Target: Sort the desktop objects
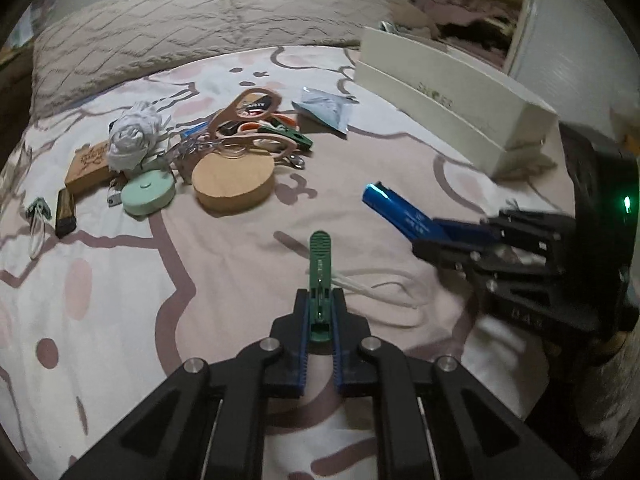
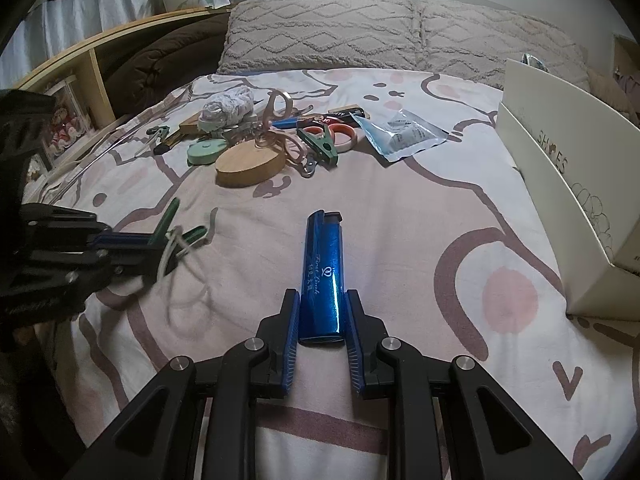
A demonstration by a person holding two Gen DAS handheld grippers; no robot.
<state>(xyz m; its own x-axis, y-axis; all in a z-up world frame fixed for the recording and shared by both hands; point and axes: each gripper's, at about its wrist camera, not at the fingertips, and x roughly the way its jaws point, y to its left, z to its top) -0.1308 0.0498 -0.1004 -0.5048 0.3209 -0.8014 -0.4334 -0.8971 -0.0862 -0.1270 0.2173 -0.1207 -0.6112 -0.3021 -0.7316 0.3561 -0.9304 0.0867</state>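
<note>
**Both grippers loaded above the bedspread**

The blue lighter sits clamped between the pads of the right gripper, pointing forward over the patterned bedspread. The left gripper pinches a green clothes peg by its tail end, a white cord trailing from the peg down to the cloth.

Taking the round wooden disc as the landmark: both held items hang on the near side of it, well apart from it, the lighter to the right of the peg. The rest of the pile crowds the disc. A mint tape measure lies just left of it; pink-handled scissors and a second green peg lie just behind. A clear packet lies behind and right, and a white shoe box stands farther right
</note>
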